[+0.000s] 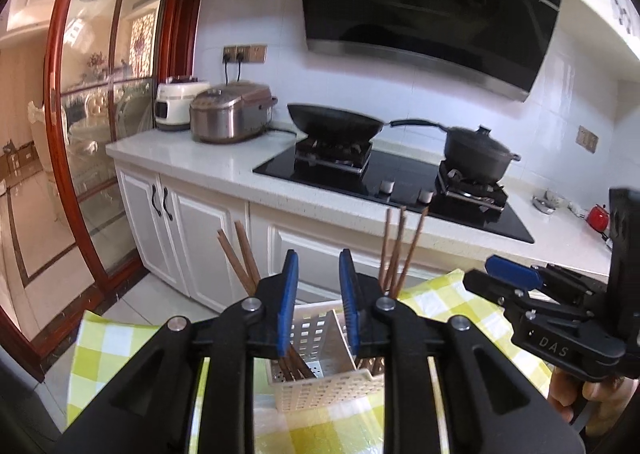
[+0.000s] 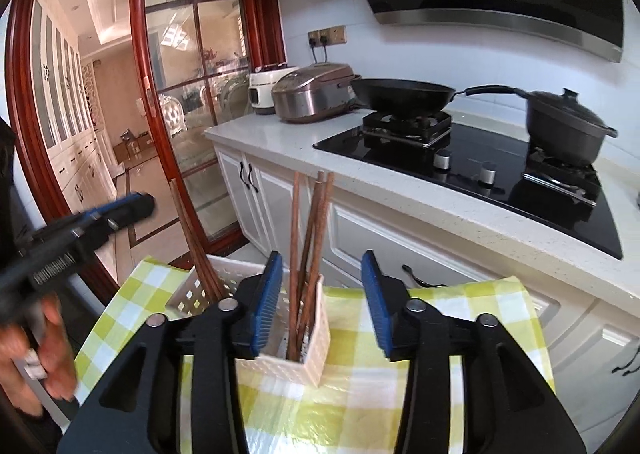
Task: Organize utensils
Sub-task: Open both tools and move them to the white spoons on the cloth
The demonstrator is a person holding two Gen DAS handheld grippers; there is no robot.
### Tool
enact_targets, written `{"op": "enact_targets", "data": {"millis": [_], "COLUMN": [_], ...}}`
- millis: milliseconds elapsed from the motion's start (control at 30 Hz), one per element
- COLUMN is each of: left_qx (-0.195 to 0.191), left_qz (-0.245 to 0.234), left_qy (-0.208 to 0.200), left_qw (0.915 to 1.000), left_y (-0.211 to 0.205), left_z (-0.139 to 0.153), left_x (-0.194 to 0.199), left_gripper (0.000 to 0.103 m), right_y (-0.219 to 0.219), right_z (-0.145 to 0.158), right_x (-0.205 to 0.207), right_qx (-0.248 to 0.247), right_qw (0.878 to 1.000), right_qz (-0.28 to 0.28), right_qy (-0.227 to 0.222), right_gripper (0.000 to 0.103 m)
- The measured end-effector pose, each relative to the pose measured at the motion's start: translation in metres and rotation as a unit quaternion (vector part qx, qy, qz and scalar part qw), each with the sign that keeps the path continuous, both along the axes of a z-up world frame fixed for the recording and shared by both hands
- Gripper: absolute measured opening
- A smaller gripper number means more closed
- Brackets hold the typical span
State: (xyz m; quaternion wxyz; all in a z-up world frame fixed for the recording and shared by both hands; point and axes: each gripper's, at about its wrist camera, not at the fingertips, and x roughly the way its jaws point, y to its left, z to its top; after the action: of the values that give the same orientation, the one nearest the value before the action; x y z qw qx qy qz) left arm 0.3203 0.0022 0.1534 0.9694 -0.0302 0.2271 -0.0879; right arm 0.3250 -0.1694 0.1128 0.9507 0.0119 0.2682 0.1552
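A cream perforated utensil caddy [image 1: 320, 382] [image 2: 304, 362] stands on a yellow-green checked cloth [image 1: 116, 338] [image 2: 352, 406]. Brown wooden chopsticks stand in it: a pair leaning left [image 1: 240, 260] [image 2: 192, 242] and three upright in the right compartment [image 1: 396, 250] [image 2: 310, 246]. My left gripper [image 1: 319, 274] is open and empty, just above the caddy. My right gripper [image 2: 322, 286] is open and empty, its jaws set wide over the caddy's right end. Each gripper shows in the other's view: the right one [image 1: 516, 274] and the left one [image 2: 128, 210].
Beyond the cloth runs a white kitchen counter [image 1: 192, 158] [image 2: 280, 134] with cabinets below, a black hob [image 1: 400, 182], a frying pan [image 1: 336, 124], a lidded pot [image 1: 476, 158] and two rice cookers [image 1: 228, 114]. A red-framed glass door [image 1: 100, 134] stands at left.
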Motion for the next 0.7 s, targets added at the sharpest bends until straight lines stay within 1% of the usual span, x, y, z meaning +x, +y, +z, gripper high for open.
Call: {"op": "enact_targets", "data": {"millis": [33, 67, 100, 133, 167, 233, 267, 300, 367, 433, 500, 533, 600, 700], "left_qx": [0.0, 0.0, 0.0, -0.001, -0.003, -0.008, -0.012, -0.021, -0.036, -0.034, -0.033, -0.03, -0.031, -0.026], "left_qz": [-0.006, -0.011, -0.017, -0.02, -0.024, -0.032, -0.029, -0.025, -0.022, -0.018, -0.022, -0.025, -0.028, -0.038], "left_qy": [-0.006, -0.008, -0.007, -0.003, 0.001, 0.022, 0.04, 0.056, 0.086, 0.12, 0.148, 0.159, 0.175, 0.192], "left_qw": [1.0, 0.9999, 0.9998, 0.9998, 0.9997, 0.9992, 0.9987, 0.9979, 0.9954, 0.992, 0.9882, 0.9864, 0.9836, 0.9804], "left_y": [0.001, 0.002, 0.004, 0.006, 0.009, 0.017, 0.023, 0.03, 0.039, 0.043, 0.045, 0.046, 0.047, 0.05], "left_z": [0.004, 0.005, 0.003, -0.001, -0.007, -0.025, -0.04, -0.056, -0.087, -0.121, -0.148, -0.161, -0.177, -0.194], "left_x": [-0.012, -0.021, -0.033, -0.047, -0.058, -0.08, -0.094, -0.108, -0.13, -0.151, -0.166, -0.174, -0.181, -0.186], "left_gripper": [0.021, 0.021, 0.022, 0.025, 0.027, 0.027, 0.027, 0.027, 0.027, 0.027, 0.026, 0.026, 0.026, 0.026], "right_y": [-0.003, -0.008, -0.012, -0.015, -0.018, -0.022, -0.026, -0.029, -0.043, -0.054, -0.065, -0.069, -0.075, -0.075], "right_z": [0.0, -0.003, -0.008, -0.013, -0.024, -0.04, -0.054, -0.064, -0.095, -0.117, -0.142, -0.15, -0.16, -0.164], "right_x": [-0.005, -0.015, -0.025, -0.032, -0.045, -0.063, -0.077, -0.086, -0.109, -0.122, -0.139, -0.148, -0.165, -0.18], "right_qx": [0.001, 0.002, 0.003, 0.004, 0.004, 0.001, -0.002, -0.003, 0.004, 0.008, -0.002, -0.007, -0.012, -0.037], "right_qw": [1.0, 1.0, 1.0, 1.0, 1.0, 1.0, 0.999, 0.999, 0.998, 0.996, 0.992, 0.99, 0.989, 0.989], "right_qz": [0.0, 0.001, 0.003, 0.006, 0.014, 0.023, 0.023, 0.021, 0.01, -0.003, -0.021, -0.025, -0.019, -0.004], "right_qy": [-0.001, -0.001, 0.001, 0.003, 0.01, 0.021, 0.029, 0.035, 0.063, 0.093, 0.128, 0.137, 0.146, 0.141], "right_gripper": [0.051, 0.058, 0.062, 0.063, 0.065, 0.07, 0.072, 0.072, 0.073, 0.073, 0.073, 0.073, 0.073, 0.073]}}
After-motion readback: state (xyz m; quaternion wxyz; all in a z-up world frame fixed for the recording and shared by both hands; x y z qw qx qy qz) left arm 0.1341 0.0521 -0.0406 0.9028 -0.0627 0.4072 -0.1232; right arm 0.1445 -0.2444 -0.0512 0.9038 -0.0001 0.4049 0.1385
